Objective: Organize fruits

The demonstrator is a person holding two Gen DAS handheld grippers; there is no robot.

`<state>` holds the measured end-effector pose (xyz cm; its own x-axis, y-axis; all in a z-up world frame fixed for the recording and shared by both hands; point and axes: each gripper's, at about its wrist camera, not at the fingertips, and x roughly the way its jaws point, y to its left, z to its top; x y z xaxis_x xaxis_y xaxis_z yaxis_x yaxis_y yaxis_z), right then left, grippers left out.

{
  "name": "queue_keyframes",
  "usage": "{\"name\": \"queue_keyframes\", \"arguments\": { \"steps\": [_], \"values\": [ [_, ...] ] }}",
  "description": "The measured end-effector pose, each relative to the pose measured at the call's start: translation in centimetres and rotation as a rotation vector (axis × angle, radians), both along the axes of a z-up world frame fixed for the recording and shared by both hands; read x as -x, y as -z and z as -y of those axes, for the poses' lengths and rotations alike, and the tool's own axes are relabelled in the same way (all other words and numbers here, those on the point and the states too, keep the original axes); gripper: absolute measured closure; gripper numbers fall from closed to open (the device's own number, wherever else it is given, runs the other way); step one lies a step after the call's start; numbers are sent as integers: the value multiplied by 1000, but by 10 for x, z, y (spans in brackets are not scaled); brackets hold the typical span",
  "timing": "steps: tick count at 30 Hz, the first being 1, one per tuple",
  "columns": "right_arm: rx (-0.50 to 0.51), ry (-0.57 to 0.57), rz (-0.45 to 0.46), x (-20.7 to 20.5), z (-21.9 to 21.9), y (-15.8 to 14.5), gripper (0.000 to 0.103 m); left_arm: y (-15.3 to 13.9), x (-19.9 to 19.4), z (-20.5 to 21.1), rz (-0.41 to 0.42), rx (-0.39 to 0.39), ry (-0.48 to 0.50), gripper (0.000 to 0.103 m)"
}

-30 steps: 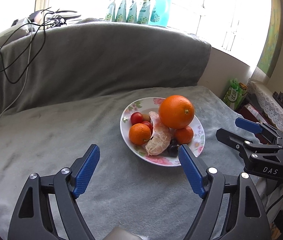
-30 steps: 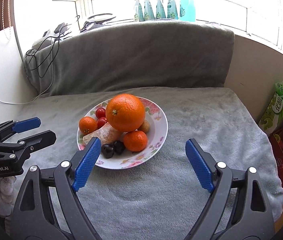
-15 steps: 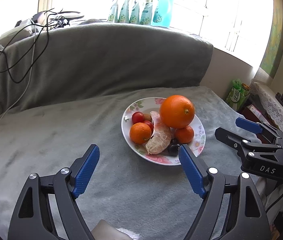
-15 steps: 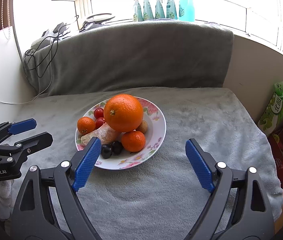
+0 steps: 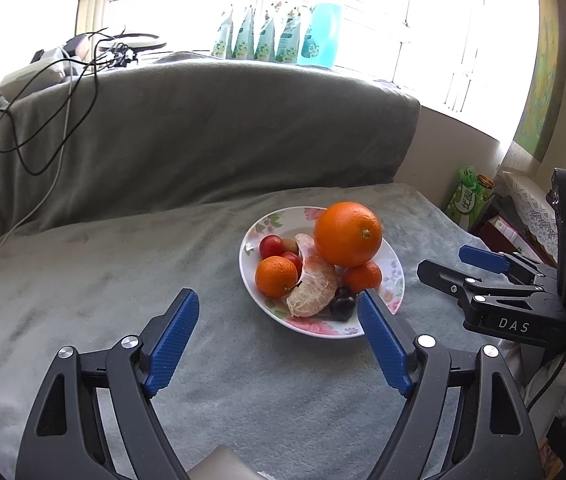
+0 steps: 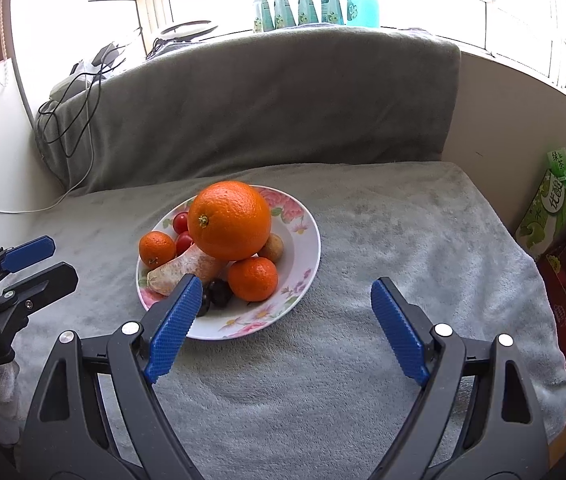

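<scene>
A round white ceramic plate with a pink floral rim [image 6: 303,224] sits on the grey fleece blanket [image 6: 383,240] that covers the bench, and every fruit is piled on it. A large glossy orange [image 6: 229,220] rests on top of the heap, hiding much of what lies under it. Left of the orange in the right wrist view is a small mandarin [image 6: 157,248], with two red cherry tomatoes [image 6: 181,222] partly tucked behind the orange. A peeled, pale citrus segment cluster [image 5: 313,280] lies below the orange, its lower end covered in the right wrist view by a gripper finger. A second small mandarin [image 6: 253,278] sits at the near side of the plate, beside two dark round fruits [image 6: 219,292] too shadowed to identify. A brownish oval fruit [image 6: 273,247] peeks out right of the orange, mostly hidden. The left gripper [image 5: 279,338] hangs just short of the plate with its blue ribbed pads spread wide and nothing between them; its right pad overlaps the plate's near rim in the picture. The right gripper [image 6: 287,328] is likewise spread and empty, its left pad crossing the plate's near edge. Each gripper shows in the other's view only from the side, cut off at the frame edge. Behind the plate the blanket rises over a back rest, with black cables [image 5: 43,120] draped on it.
</scene>
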<state>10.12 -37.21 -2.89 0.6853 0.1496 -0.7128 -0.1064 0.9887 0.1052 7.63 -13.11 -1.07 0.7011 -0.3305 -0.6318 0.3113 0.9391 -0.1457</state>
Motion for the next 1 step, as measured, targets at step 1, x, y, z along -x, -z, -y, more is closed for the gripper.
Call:
{"name": "queue_keyframes", "arguments": {
  "steps": [1],
  "values": [
    [-5,0,-6,-3,3,1,14,0,0,-1,0,-3,-1,22]
  ]
}}
